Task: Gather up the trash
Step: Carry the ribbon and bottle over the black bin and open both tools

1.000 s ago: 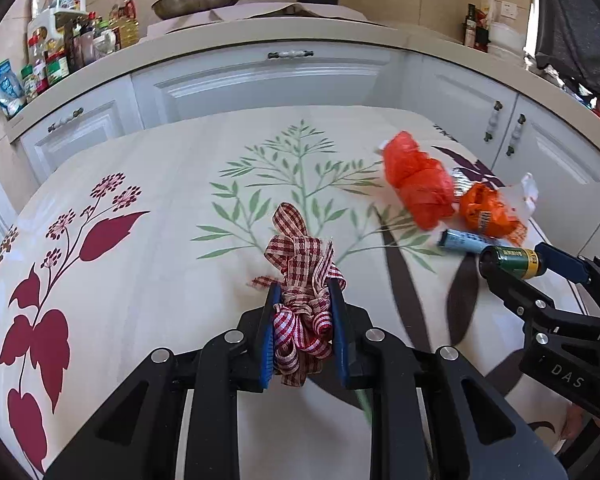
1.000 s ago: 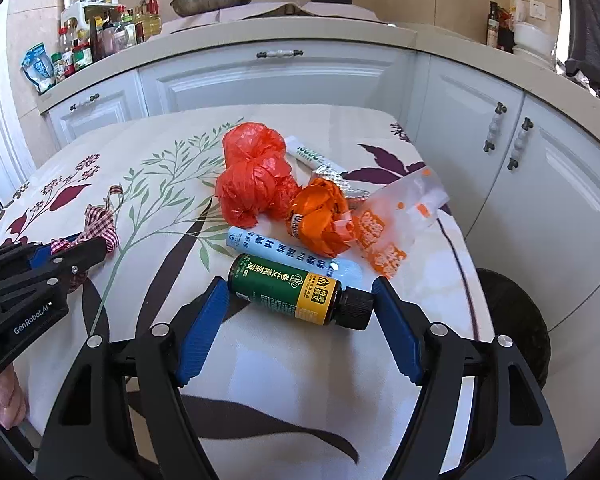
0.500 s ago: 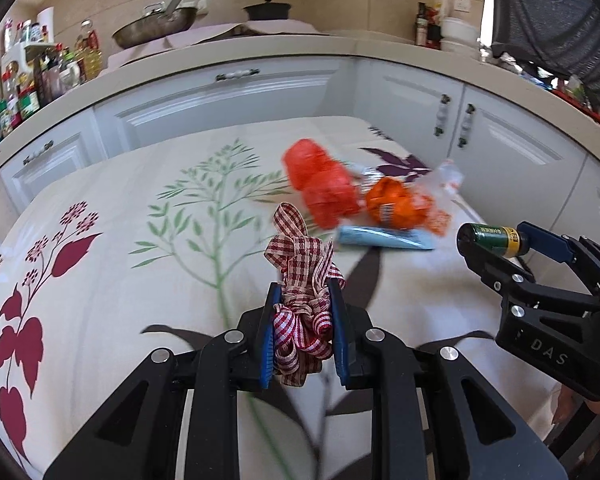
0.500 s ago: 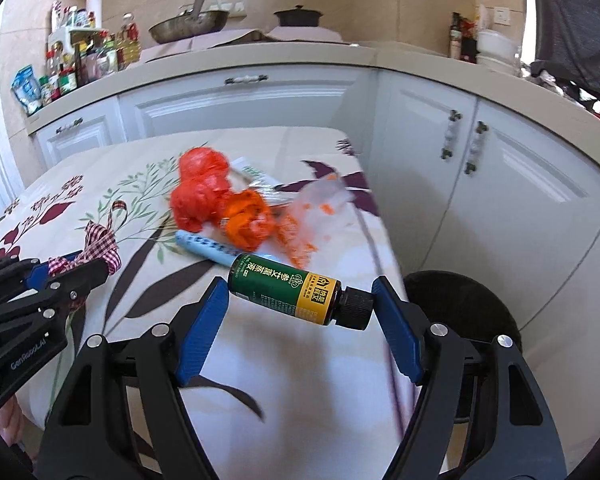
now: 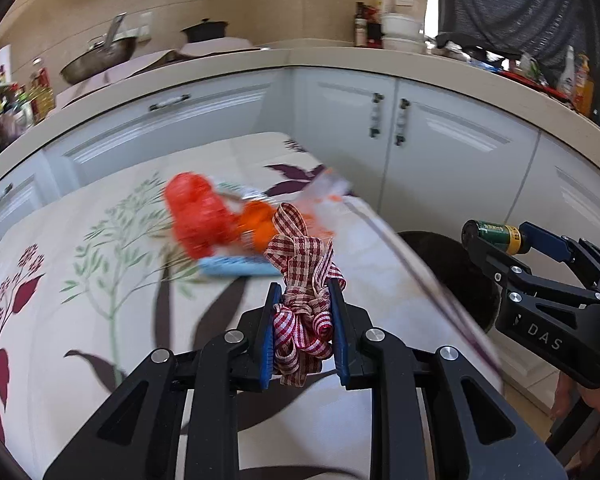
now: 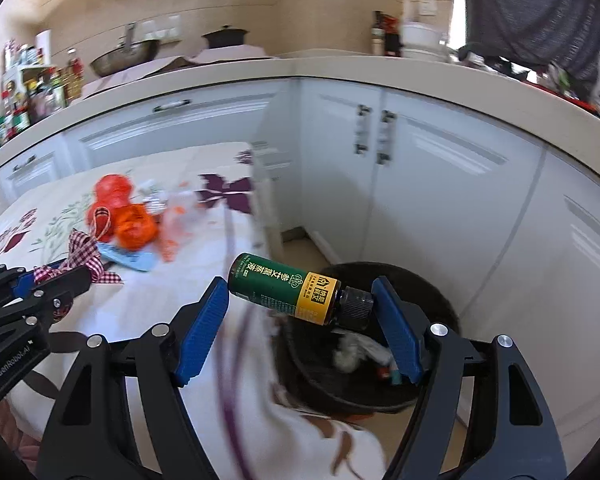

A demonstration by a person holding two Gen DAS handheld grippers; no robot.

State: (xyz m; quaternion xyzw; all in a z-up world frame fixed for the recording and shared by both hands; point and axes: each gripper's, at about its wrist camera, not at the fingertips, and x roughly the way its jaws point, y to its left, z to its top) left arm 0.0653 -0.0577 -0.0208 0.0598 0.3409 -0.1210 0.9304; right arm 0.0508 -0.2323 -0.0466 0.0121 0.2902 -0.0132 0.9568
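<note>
My left gripper (image 5: 303, 294) is shut on a bunched red-and-white checked ribbon (image 5: 302, 276), held above the flowered tablecloth (image 5: 100, 280) near the table's right edge. My right gripper (image 6: 300, 292) is shut endwise on a green bottle (image 6: 284, 290) with a yellow label and black cap, held over the black trash bin (image 6: 424, 292) on the floor. In the left wrist view the right gripper (image 5: 496, 234) and the bottle (image 5: 492, 233) show at the right, above the bin (image 5: 452, 256). In the right wrist view the ribbon (image 6: 82, 256) and left gripper (image 6: 74, 272) are at the left.
On the cloth lie red bags (image 5: 198, 216), an orange bag (image 5: 258, 224), a blue tube (image 5: 236, 268) and a clear wrapper (image 5: 328, 188). The bin holds white scraps (image 6: 356, 352). White cabinets (image 6: 440, 184) stand behind the bin. A person's fingers (image 5: 566, 392) hold the right gripper.
Both grippers have swung to the right with their loads. The trash bin has come into view under the bottle, and the table's right edge now lies near the ribbon.
</note>
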